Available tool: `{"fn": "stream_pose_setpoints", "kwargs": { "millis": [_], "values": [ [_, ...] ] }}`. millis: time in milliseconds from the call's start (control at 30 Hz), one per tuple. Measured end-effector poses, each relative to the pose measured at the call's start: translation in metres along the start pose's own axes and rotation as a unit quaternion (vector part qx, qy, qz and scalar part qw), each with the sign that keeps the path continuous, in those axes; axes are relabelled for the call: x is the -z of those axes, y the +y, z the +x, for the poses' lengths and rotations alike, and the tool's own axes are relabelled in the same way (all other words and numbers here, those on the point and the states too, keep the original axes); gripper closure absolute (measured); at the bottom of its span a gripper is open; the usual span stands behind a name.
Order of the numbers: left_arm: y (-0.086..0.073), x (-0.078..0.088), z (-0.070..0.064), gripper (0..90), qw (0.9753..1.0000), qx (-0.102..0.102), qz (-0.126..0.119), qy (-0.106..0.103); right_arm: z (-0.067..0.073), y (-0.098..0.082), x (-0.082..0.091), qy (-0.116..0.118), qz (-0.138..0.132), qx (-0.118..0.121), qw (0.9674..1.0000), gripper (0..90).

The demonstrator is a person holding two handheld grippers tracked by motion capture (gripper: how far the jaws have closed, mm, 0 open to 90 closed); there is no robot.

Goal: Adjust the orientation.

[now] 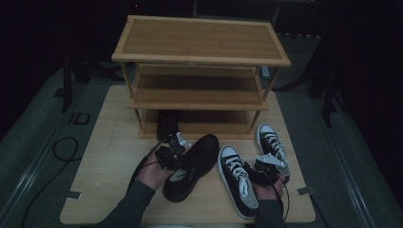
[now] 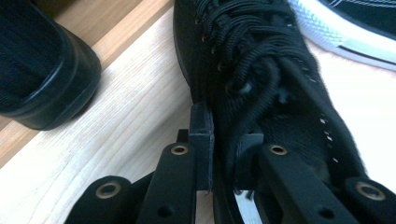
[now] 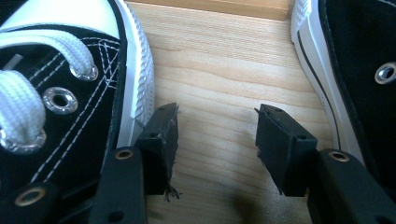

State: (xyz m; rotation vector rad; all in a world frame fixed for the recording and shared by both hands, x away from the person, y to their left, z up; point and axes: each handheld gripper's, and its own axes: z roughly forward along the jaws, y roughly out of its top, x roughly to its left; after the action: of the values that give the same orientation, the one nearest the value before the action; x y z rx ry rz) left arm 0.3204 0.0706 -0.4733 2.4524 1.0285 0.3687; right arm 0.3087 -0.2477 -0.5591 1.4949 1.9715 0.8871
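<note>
Table (image 1: pixel 109 156): pale wood board with visible grain, rounded corners, lying on a grey-green floor (image 1: pixel 43 123); the room around it is dark.
Shoe rack (image 1: pixel 199 40): three-tier bamboo frame with slim posts, standing at the far edge of the table; top and middle shelves bare.
Cable (image 1: pixel 64 147): thin black loop on the floor beyond the table's left edge.
All-black sneaker (image 1: pixel 192 166): matte canvas with black laces, near the middle of the table by the near edge, toe pointing toward the rack. In the left gripper view its collar wall runs up between the two black jaws.
Left gripper (image 2: pixel 224 144): narrowed down onto the all-black sneaker, one pad outside the collar and one inside, both pressing the fabric. In the high view it sits at the shoe's left side (image 1: pixel 167 154), held by the person's left hand (image 1: pixel 152 173).
Black boot (image 2: pixel 42 65): smooth, rounded, glossy toe on the rack's bottom shelf, just beyond the left gripper.
Near black-and-white sneaker (image 1: pixel 236 178): canvas, white laces, ribbed white rubber toe, right of the black one.
Far black-and-white sneaker (image 1: pixel 271 142): same make, by the right edge.
Right gripper (image 3: pixel 215 135): jaws wide apart over bare wood, between the two black-and-white sneakers, gripping nothing.
</note>
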Motion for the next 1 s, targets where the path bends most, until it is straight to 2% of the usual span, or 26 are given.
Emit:
{"fn": "stream_pose_setpoints", "kwargs": {
  "millis": [133,167,200,233,267,300,400,433,567,700,733,767,867,1000],
  "values": [
    [0.002,-0.007,0.003,81.5,0.9999,0.01,0.0,-0.007,0.0,0.0,0.0,0.0,0.0,-0.001,1.0,48.6],
    [0.002,-0.008,0.005,81.5,0.9998,0.017,-0.004,-0.013,0.0,0.0,0.0,0.0,0.0,-0.001,1.0,48.6],
    [0.001,-0.008,0.009,86.5,0.999,0.035,-0.012,-0.026,0.0,0.0,0.0,0.0,0.0,0.0,1.0,48.5],
    [0.001,-0.008,0.009,87.1,0.999,0.035,-0.012,-0.026,0.0,0.0,0.0,0.0,0.0,0.0,1.0,48.5],
    [-0.001,-0.007,0.013,87.5,0.997,0.062,-0.023,-0.041,0.0,0.0,0.0,0.0,0.0,0.001,1.0,48.5],
    [-0.001,-0.007,0.013,87.7,0.997,0.062,-0.023,-0.041,0.0,0.0,0.0,0.0,0.0,0.001,1.0,48.6],
    [-0.001,-0.006,0.017,87.8,0.9946,0.084,-0.039,-0.048,0.0,0.0,0.0,0.0,0.0,0.002,1.0,48.5],
    [-0.001,-0.006,0.017,87.8,0.9946,0.084,-0.039,-0.048,0.0,0.0,0.0,0.0,0.0,0.002,1.0,48.5],
    [0.006,-0.002,0.021,87.9,0.9933,0.094,-0.051,-0.045,0.0,0.0,0.0,0.0,0.0,0.003,1.0,48.5],
    [0.015,-0.004,0.028,87.9,0.9921,0.106,-0.063,-0.026,0.0,0.0,0.0,0.0,0.0,0.002,1.0,48.5],
    [0.019,-0.007,0.03,87.9,0.991,0.114,-0.068,-0.018,0.0,0.0,0.0,0.0,0.0,0.002,1.0,48.5],
    [0.019,-0.007,0.03,87.9,0.991,0.114,-0.068,-0.018,0.0,0.0,0.0,0.0,0.0,0.002,1.0,48.5],
    [0.029,-0.017,0.034,87.9,0.9893,0.126,-0.074,-0.001,0.0,0.0,0.0,0.0,0.0,0.002,1.0,48.5],
    [0.039,-0.028,0.041,87.9,0.9861,0.145,-0.081,0.005,0.0,0.0,0.0,0.0,0.0,0.002,1.0,48.5]
  ]
}}
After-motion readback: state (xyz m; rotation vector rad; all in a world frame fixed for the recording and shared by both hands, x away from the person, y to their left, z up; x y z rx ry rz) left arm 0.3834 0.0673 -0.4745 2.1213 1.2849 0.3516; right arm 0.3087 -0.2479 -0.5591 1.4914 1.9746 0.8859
